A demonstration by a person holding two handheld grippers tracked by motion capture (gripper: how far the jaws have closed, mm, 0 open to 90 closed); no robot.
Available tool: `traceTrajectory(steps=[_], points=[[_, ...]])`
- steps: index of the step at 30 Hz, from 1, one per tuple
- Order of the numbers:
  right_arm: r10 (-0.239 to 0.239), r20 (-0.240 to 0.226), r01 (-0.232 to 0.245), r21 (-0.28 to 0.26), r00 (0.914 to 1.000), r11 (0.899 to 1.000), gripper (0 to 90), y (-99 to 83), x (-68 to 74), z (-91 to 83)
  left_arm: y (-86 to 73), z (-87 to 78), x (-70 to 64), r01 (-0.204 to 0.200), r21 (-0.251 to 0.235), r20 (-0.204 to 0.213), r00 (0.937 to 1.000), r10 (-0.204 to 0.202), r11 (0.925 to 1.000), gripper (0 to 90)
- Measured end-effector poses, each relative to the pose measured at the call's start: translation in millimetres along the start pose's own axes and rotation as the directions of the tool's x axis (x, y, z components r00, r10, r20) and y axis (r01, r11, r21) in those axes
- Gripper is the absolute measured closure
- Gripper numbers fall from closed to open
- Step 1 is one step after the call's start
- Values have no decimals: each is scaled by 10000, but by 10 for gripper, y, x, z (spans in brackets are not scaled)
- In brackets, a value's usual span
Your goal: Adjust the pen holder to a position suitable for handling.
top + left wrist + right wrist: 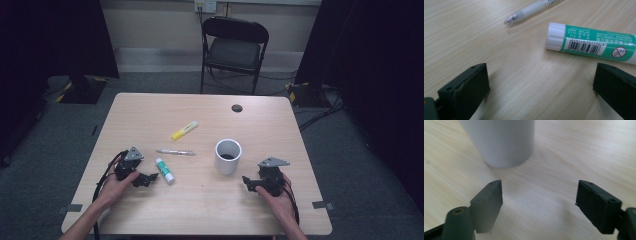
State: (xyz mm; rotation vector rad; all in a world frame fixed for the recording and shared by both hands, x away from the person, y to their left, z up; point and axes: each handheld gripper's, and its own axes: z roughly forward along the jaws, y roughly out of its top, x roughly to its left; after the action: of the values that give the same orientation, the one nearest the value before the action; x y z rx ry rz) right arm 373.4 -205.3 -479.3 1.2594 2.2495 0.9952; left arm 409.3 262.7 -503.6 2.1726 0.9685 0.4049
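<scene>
Glue stick (165,170) lies flat at lower left of the high view, just beside your left gripper (145,180), whose jaws are spread wide and hold nothing. White cup (228,156) stands upright right of centre, near your right gripper (246,182), also spread and empty. Pen (175,152) and yellow highlighter (184,130) lie above the glue stick on the table (210,205).

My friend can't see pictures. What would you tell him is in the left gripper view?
A green and white glue stick with a white cap lies on its side on a light wooden table, just beyond the open black jaws of the left gripper. Farther back, the tip of a clear pen points left, apart from the glue stick.
</scene>
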Motion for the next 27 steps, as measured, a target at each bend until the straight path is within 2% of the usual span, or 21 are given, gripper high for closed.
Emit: traceTrajectory(steps=[2, 7, 9, 10, 11, 12, 14, 16, 18, 21, 23, 25, 27], points=[[-111, -281, 100, -411, 9995, 9991, 241, 88, 0, -94, 0, 0, 0, -2, 2, 3, 10000, 2, 10000, 0], [-164, -101, 156, -756, 9998, 9970, 260, 229, -27, -195, 0, 0, 1, -7, 6, 3, 10000, 7, 10000, 0], [-128, -380, 94, -891, 9992, 9960, 266, 311, -44, -251, 0, 0, 0, -6, 6, 0, 10000, 6, 10000, 0], [-88, -374, 52, -942, 9993, 9955, 279, 341, -45, -272, 0, 0, 0, -3, 2, -1, 10000, 3, 10000, 0], [-100, -509, 46, -1061, 9987, 9943, 315, 396, -53, -311, 0, 0, 1, -9, 5, -1, 10000, 9, 10000, 0], [1, -784, -107, -1338, 9969, 9909, 307, 489, -70, -368, 0, 0, 0, -2, 3, 0, 10000, 2, 10000, 0], [-25, -805, -89, -1406, 9968, 9900, 309, 529, -71, -385, 0, 0, 1, -9, 7, 1, 10000, 9, 10000, 0], [-239, -893, 87, -1671, 9957, 9859, 330, 707, -72, -425, 1, 0, 2, -17, 8, 2, 10000, 17, 10000, 0], [-256, -992, 75, -1781, 9947, 9840, 350, 745, -74, -427, 3, 4, 3, -3, 24, 44, 10000, 3, 10000, 0], [-633, -1173, 387, -2014, 9911, 9787, 410, 880, -74, -385, 7, 5, 8, -74, 29, 35, 10000, 74, 10000, 0], [-785, -1191, 535, -2004, 9898, 9783, 466, 937, -66, -306, 7, 5, 8, -75, 27, 33, 10000, 75, 10000, 0], [-910, -1496, 624, -1859, 9846, 9806, 464, 973, -61, -199, 7, 5, 8, -74, 27, 35, 10000, 74, 10000, 0], [-1056, -1492, 795, -1710, 9832, 9821, 503, 986, -54, -90, 7, 5, 8, -76, 28, 34, 10000, 76, 10000, 0]])
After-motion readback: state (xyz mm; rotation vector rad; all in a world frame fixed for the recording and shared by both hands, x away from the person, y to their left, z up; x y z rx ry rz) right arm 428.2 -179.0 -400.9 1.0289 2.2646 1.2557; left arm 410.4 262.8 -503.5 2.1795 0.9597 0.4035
